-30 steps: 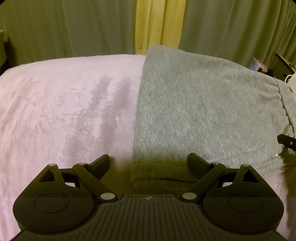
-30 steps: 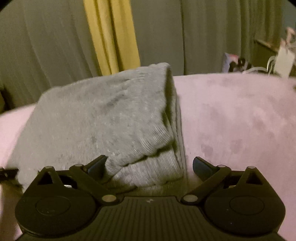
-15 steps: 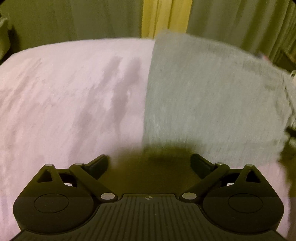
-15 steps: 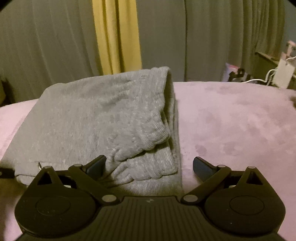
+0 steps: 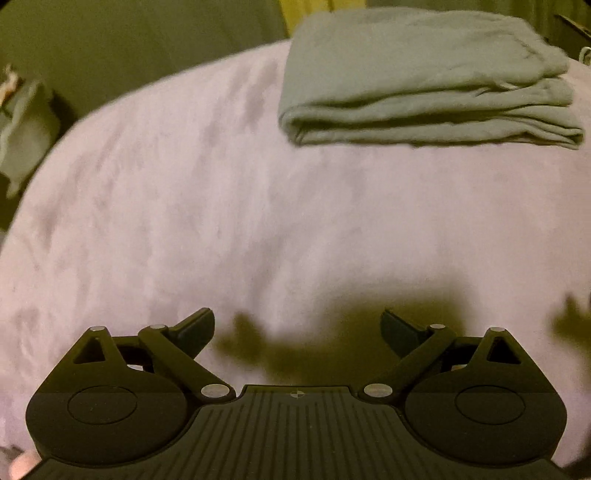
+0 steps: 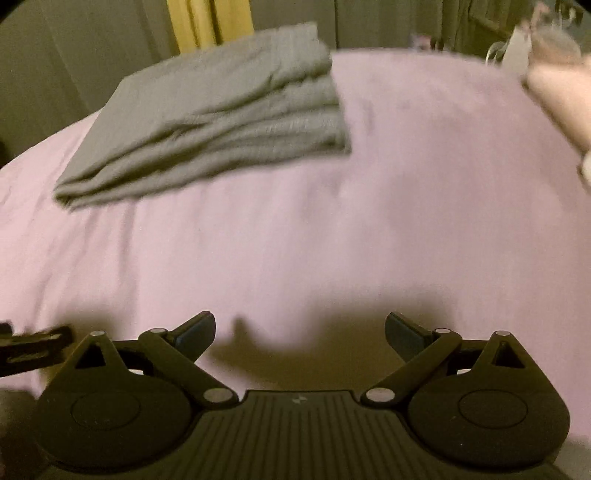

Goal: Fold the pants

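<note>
in the left wrist view, a dim grey-green bundle point(image 5: 26, 129) sits off the bed's left edge, too blurred to identify. the bed point(image 5: 184, 221) is covered in a pale pink, plush fabric that fills most of the view. the left gripper point(image 5: 297, 326) hangs over bare cover near the bottom, its two fingers spread wide with nothing between them, and its shadow falls on the cover just ahead. up and to the right, the pants point(image 5: 424, 77) lie folded into a flat grey stack of several layers, well apart from the gripper, with the rounded fold facing left and the layered edges facing the camera. a strip of yellow curtain point(image 5: 306, 7) shows behind them.

in the right wrist view, a black piece of the other gripper pokes in at the far left edge. the pants point(image 6: 221, 110) lie at upper left on the bed point(image 6: 369, 221), a neat stack with stacked edges toward the camera, blurred a little. yellow curtain point(image 6: 210, 22) hangs behind. the right gripper point(image 6: 300, 328) is over bare cover, fingers wide apart and holding nothing, well away from the pants. at the far right, a blurred pale shape point(image 6: 561, 96) intrudes; i cannot tell what it is.
</note>
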`<state>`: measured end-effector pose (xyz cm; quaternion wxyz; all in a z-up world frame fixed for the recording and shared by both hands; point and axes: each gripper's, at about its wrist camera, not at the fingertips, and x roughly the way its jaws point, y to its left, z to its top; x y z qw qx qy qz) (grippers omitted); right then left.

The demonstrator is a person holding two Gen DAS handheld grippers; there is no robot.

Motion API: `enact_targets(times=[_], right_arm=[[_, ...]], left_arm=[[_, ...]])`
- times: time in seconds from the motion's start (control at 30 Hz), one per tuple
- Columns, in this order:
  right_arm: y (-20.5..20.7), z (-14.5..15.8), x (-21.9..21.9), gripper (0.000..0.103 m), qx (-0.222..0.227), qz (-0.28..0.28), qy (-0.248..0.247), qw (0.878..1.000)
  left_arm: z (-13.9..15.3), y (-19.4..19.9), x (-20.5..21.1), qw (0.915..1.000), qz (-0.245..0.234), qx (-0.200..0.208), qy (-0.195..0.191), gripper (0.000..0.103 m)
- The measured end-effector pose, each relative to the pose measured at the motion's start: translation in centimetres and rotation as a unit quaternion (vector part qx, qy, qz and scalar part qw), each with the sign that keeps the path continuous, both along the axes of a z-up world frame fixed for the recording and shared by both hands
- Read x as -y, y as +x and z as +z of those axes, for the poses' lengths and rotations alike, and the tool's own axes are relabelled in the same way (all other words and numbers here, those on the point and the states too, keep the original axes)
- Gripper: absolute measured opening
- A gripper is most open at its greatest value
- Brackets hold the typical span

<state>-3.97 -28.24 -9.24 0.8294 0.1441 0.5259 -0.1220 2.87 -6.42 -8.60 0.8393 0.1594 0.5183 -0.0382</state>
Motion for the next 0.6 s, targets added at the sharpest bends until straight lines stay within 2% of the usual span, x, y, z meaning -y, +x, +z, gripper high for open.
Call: enact_targets(times=[0.1,0.2,0.3,0.37,0.5,0.6], right_arm=[[1.0,1.4,-1.2,0.098,-0.035,0.031,-0.027,0.999],[2.3,4.2,-1.7,0.098,-0.049,0.040,-0.066,0.996],[4.2,7.5,-1.7,0.098,-0.025,0.043,-0.057,0.997],[5.6,8.9,-1.9,0.098,-0.035,0.048,-0.052,0.997],[6.9,11.3,-2.7,0.098,-0.043,0.047,-0.086,0.994],[7.3,11.6,-2.9,0.098,-0.054,0.055,-0.097,0.992]], left_arm=[[2.1,0.1,-0.2,0.9993,0.021,-0.012,-0.030,0.100],[4.2,1.1,-0.9,0.9957,0.051,-0.034,-0.070,0.100],[5.6,3.4,-1.2,0.9914,0.084,-0.074,-0.067,0.100],[6.6,4.8,-1.0,0.9900,0.072,-0.100,-0.069,0.100],[9.7,5.2,-0.3,0.9937,0.078,-0.067,-0.044,0.100],[11.1,5.7,0.1,0.9947,0.076,-0.054,-0.043,0.100]])
